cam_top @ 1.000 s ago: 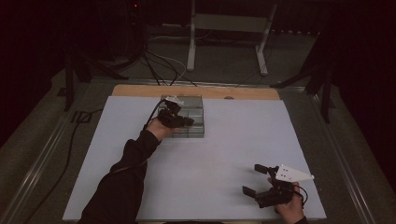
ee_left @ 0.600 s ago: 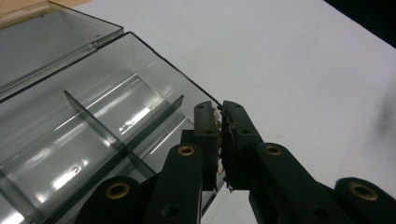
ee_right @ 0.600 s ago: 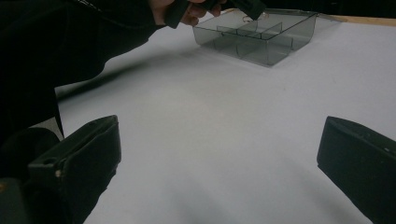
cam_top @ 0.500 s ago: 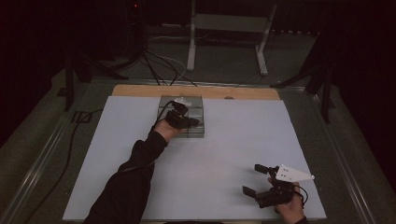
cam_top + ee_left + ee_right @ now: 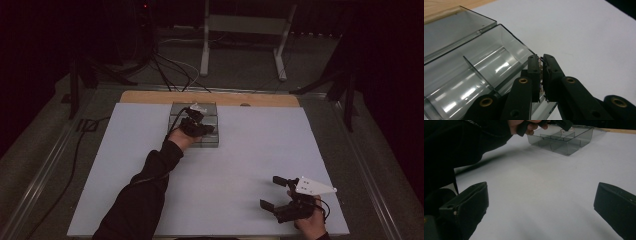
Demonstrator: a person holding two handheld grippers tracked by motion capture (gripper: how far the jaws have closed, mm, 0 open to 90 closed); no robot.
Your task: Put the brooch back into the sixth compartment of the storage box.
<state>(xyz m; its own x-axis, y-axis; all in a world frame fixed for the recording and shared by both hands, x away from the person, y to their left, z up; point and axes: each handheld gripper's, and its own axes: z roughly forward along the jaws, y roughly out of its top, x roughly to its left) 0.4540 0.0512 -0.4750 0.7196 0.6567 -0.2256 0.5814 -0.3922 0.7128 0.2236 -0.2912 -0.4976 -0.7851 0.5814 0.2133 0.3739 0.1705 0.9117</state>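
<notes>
A smoky clear plastic box (image 5: 211, 141) with dividers lies open at the far middle of the white table; its curved compartments (image 5: 474, 72) are close up in the left gripper view. My left gripper (image 5: 210, 129) hovers over the box's right side. Its jaws are pressed nearly together (image 5: 541, 59), and a few tiny specks sit in the slit; I cannot tell what they are. My right gripper (image 5: 272, 192) rests near the front right edge, jaws wide apart (image 5: 541, 202) over bare table. From there the box (image 5: 564, 141) is far ahead, under the other hand.
The white sheet (image 5: 250, 150) covers the table, with a wooden strip (image 5: 150, 96) along the far edge. The box's flat lid (image 5: 451, 27) lies open toward that strip. A dark sleeve (image 5: 145, 185) crosses the left-middle of the table. A metal stand (image 5: 240, 30) and cables (image 5: 165, 70) sit beyond.
The left hand and gripper have shifted slightly to the right over the box. The right gripper has stayed where it was, still open.
</notes>
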